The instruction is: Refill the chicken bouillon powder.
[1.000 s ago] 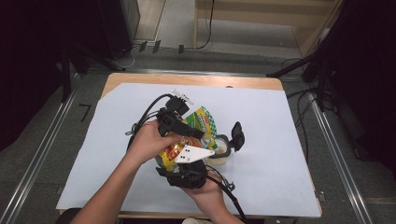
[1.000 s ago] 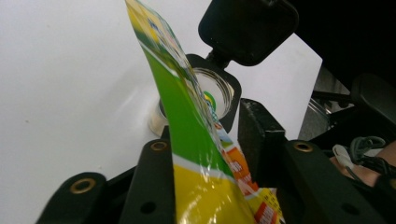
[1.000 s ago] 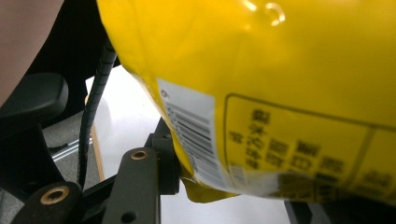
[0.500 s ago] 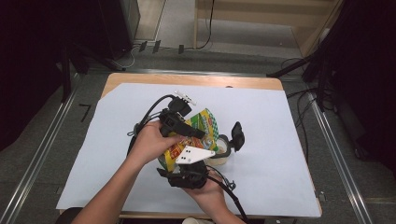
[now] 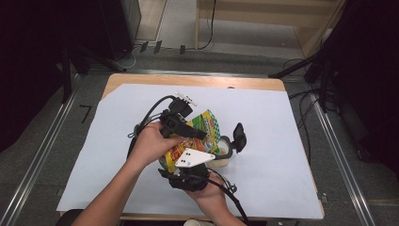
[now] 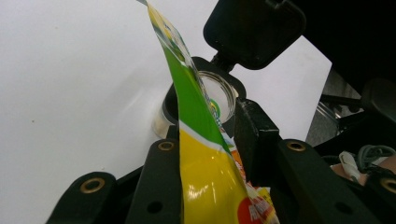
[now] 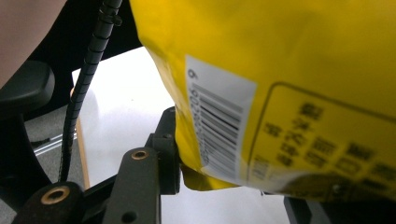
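With both hands steady, my left claw (image 6: 210,154) has just tightened on the bag (image 6: 205,186) above the jar (image 6: 205,105), my right claw (image 7: 224,177) closing beneath it, so pouring looks near.

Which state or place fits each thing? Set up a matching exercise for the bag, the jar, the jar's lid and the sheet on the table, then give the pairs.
Things:
1. bag
2. jar
3. lid
4. sheet

States or places:
A. flipped open, standing up beside the jar's mouth
B. white, spread over the tabletop
C. held between both tongs, above the jar
D. clear, standing open on the sheet

Pairs: 1-C, 2-D, 3-A, 4-B
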A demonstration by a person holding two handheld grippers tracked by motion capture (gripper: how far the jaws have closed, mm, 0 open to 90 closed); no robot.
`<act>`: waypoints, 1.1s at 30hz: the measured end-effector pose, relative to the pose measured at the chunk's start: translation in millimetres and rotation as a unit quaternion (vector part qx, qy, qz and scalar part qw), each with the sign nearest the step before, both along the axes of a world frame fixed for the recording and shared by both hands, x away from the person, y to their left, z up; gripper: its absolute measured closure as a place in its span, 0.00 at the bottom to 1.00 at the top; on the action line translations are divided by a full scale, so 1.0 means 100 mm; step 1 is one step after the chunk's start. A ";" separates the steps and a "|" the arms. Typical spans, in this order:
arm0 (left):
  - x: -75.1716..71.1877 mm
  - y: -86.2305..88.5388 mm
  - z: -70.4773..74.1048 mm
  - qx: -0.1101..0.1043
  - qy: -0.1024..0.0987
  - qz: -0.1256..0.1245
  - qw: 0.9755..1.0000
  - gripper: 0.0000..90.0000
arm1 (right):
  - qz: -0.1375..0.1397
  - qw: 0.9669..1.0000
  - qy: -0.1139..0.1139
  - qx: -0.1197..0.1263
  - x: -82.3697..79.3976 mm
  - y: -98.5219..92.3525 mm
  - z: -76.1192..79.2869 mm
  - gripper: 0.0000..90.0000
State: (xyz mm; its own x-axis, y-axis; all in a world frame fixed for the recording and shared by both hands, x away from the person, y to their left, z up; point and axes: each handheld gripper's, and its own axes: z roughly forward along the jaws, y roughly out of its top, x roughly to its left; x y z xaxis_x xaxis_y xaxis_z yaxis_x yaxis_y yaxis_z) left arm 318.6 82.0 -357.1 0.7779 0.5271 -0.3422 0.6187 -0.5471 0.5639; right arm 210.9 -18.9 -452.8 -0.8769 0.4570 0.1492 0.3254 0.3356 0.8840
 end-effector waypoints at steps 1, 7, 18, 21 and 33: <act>0.00 0.00 0.01 0.000 0.001 0.000 1.000 0.81 | -0.003 1.000 -0.003 0.001 0.00 0.00 0.00 0.67; -0.03 0.02 0.03 -0.007 -0.012 0.000 1.000 0.79 | -0.006 1.000 -0.002 0.009 0.00 0.00 0.02 0.68; -0.03 0.04 0.05 -0.001 0.003 0.020 1.000 0.80 | -0.006 1.000 0.006 0.020 0.03 -0.02 0.03 0.68; -0.03 0.03 0.05 0.005 0.005 0.023 1.000 0.83 | -0.003 1.000 0.007 0.019 0.03 -0.01 0.02 0.67; -0.04 0.01 0.07 0.009 -0.004 0.026 1.000 0.87 | 0.006 1.000 -0.002 0.011 0.04 0.01 0.02 0.64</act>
State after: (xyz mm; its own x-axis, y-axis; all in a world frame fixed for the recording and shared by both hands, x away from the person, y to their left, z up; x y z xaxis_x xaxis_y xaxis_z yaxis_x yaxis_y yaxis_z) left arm 315.1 82.7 -350.3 0.7517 0.5729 -0.3267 0.6425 -0.5245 0.5587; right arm 214.8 -18.3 -451.1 -0.8832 0.4423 0.1560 0.3179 0.3200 0.8925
